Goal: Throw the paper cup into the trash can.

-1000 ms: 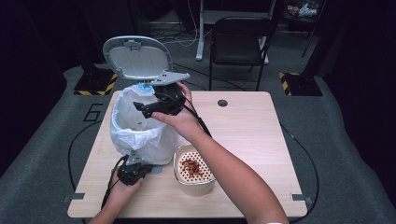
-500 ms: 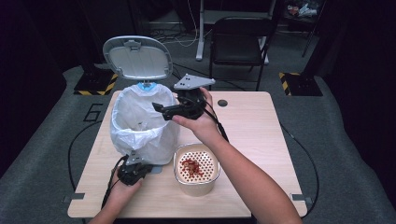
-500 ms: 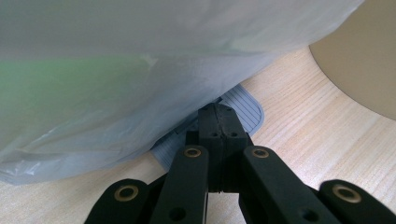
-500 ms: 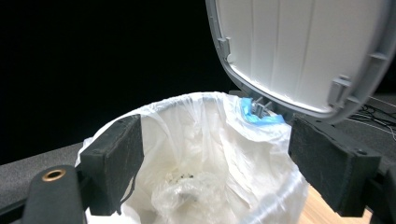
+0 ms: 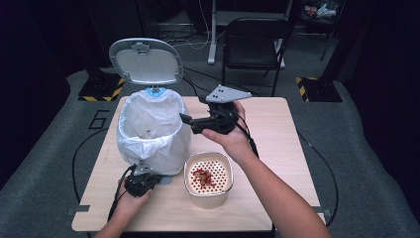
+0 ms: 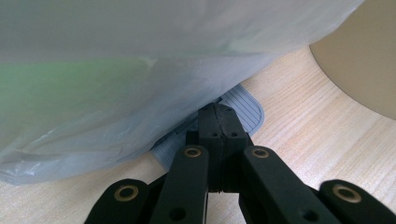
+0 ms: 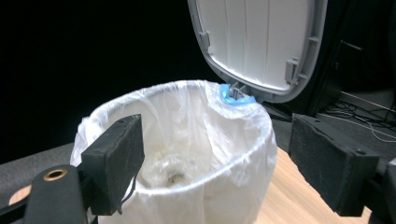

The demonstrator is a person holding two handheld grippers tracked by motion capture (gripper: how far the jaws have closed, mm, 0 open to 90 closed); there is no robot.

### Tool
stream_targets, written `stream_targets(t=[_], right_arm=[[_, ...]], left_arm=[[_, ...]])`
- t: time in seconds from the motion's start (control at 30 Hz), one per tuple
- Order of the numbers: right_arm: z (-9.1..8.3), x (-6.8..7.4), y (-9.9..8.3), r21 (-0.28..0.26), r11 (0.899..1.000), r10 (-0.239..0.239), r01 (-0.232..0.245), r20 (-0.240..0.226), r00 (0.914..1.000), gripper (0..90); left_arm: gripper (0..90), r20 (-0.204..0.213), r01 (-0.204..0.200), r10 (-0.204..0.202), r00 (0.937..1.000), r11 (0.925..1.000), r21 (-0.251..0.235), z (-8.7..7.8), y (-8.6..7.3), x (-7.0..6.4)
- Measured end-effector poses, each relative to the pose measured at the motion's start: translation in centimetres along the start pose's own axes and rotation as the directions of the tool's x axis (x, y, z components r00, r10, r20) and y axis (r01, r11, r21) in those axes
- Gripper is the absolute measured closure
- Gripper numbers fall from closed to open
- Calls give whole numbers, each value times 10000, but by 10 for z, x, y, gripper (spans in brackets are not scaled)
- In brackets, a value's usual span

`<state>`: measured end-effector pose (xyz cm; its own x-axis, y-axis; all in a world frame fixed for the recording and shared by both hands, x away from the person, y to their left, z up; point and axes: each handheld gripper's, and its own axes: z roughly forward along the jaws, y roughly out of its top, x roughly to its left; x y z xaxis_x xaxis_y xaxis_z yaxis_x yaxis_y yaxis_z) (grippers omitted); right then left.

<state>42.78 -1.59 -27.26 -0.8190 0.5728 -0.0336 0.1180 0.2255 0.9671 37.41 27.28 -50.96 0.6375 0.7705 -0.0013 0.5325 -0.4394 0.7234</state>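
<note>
A pedal bin (image 5: 151, 131) lined with a white bag stands at the table's left, its grey lid (image 5: 145, 62) tipped up. Small scraps lie at the bottom of the bag (image 7: 175, 175). My left gripper (image 5: 147, 173) is shut, its closed tips (image 6: 218, 112) resting on the bin's grey ribbed pedal (image 6: 245, 105) under the overhanging bag. My right gripper (image 5: 190, 124) is open and holds nothing. It hovers just right of the bin's rim and points at the bin (image 7: 187, 140). A beige tub (image 5: 208, 154) with a perforated insert holds reddish bits (image 5: 203, 176) in front of the right hand.
The tub's beige wall (image 6: 359, 60) stands close to the right of the pedal. Bare wooden tabletop (image 5: 267, 129) lies to the right of the right arm. A black chair (image 5: 255, 42) and cables sit on the floor behind the table.
My right gripper has drawn back from over the bin's rim to the right and now stands open beside it. The left gripper has stayed on the pedal, and the lid has stayed up.
</note>
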Motion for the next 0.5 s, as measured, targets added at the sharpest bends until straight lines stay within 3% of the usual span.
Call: stream_targets(t=[0.03, 0.07, 0.33, 0.5], right_arm=[[-4, 0, -1, -26, 9999, -110, 110, 81, 9999, 180], [-5, 0, -2, -48, 10000, -61, 62, 110, 9999, 180], [-25, -2, -9, -165, 9997, -194, 199, 249, 9995, 185], [-43, -4, -14, -343, 9994, -27, 42, 457, 9990, 191]], left_arm=[[900, 165, 326, -325, 9993, 9995, -59, 1, -1, -1], [900, 176, 358, -356, 9992, 9993, -79, 1, -1, -1], [900, 213, 396, -395, 9990, 9992, -71, 1, -1, -1], [900, 218, 388, -387, 9990, 9992, -50, 1, 0, -1]])
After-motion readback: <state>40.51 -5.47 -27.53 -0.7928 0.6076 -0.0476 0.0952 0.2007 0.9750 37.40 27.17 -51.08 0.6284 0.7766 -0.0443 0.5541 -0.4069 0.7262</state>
